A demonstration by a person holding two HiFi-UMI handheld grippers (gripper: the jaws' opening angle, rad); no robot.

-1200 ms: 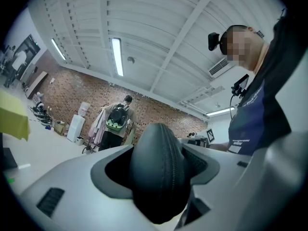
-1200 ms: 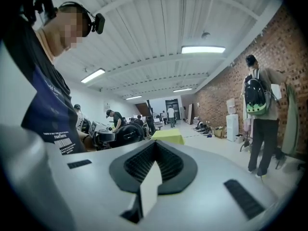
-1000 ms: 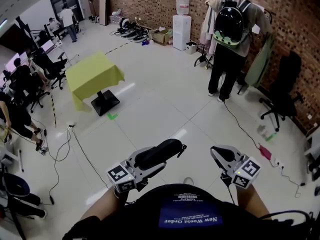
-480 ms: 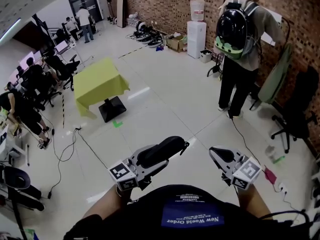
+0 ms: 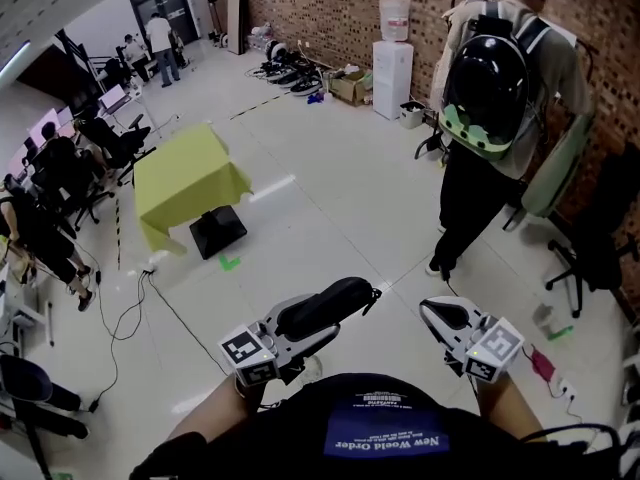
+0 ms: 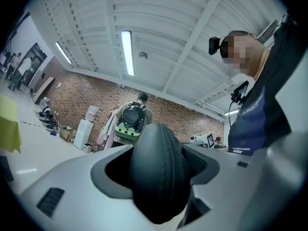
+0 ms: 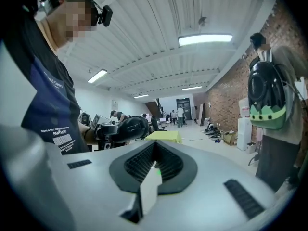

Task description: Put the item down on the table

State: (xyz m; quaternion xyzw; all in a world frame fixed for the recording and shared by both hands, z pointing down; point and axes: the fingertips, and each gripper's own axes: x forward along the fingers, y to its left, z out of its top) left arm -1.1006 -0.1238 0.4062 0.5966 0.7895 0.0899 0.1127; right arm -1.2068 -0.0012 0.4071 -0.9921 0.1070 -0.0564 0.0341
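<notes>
My left gripper (image 5: pixel 338 302) is shut on a black zippered case (image 5: pixel 322 307), which sticks out ahead of its jaws and is held level above the floor. In the left gripper view the case (image 6: pixel 159 174) fills the gap between the grey jaws. My right gripper (image 5: pixel 441 314) is beside it on the right, with jaws closed together and nothing between them; the right gripper view shows the same for the right gripper (image 7: pixel 155 163). A small table with a yellow cloth (image 5: pixel 186 174) stands ahead to the left, well away from both grippers, and it is also visible as the yellow table (image 7: pixel 164 136).
A person with a black and green backpack (image 5: pixel 494 83) stands close on the right by the brick wall. A black office chair (image 5: pixel 598 230) is at the far right. Cables (image 5: pixel 133 311) run over the floor at left, past seated people and desks. A water dispenser (image 5: pixel 392 56) stands at the back.
The whole view has advanced across the floor: the person with the backpack is nearer and larger at right. Both grippers keep their pose and the case stays held.
</notes>
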